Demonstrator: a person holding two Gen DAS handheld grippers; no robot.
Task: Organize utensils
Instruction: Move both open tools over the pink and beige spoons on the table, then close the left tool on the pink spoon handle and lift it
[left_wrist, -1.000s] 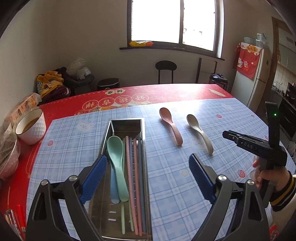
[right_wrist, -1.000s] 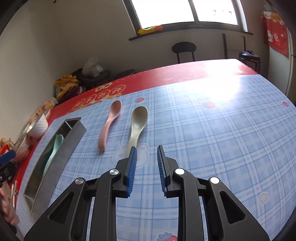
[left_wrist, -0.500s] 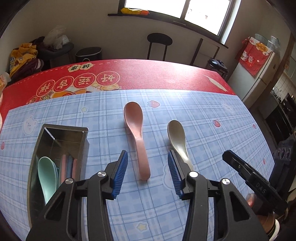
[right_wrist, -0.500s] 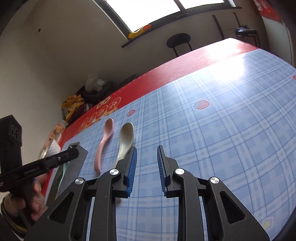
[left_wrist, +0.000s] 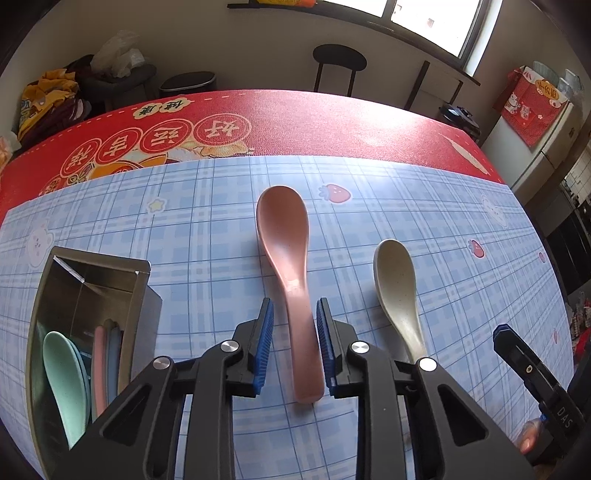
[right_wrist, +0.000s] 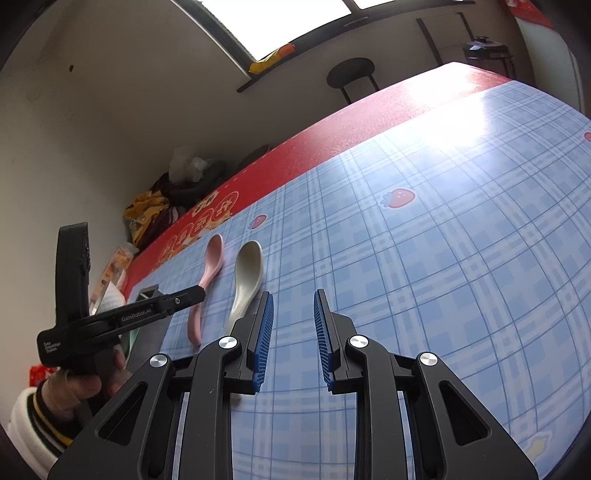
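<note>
Metal utensil box (left_wrist: 142, 291) sits at the left of the desk (left_wrist: 207, 236), long open top facing up so things drop in lengthwise. It already holds a mint spoon (left_wrist: 64, 373) with its bowl at the far end, plus pink and blue stick-like utensils (left_wrist: 105, 354) lying alongside, probably chopsticks. Everything in there runs parallel, so whatever goes in next likely has to match that line to fit

Next right: pink spoon (left_wrist: 291, 266) flat on the blue plaid cloth, bowl away, handle pointing back toward the left gripper (left_wrist: 294, 336). The gripper comes down steeply over the handle with one blue pad on each side. Its jaws have just been closing and now stand narrow around the handle. There is a thin gap on the left side and the right pad (left_wrist: 325, 347) is about at the handle edge, so contact is not clearly made: bracketing, not yet clamped. Taking it by the handle makes sense, since that is the narrowest straight part and leaves the bowl free

Further right: beige spoon (left_wrist: 397, 291), just beside the pink one and roughly parallel, untouched, probably next in line

Far right: right gripper (right_wrist: 293, 328), jaws a narrow gap apart with nothing between them, only cloth below. It hangs over bare desk to the right of the beige spoon, seemingly parked clear of the left one's pick
</note>
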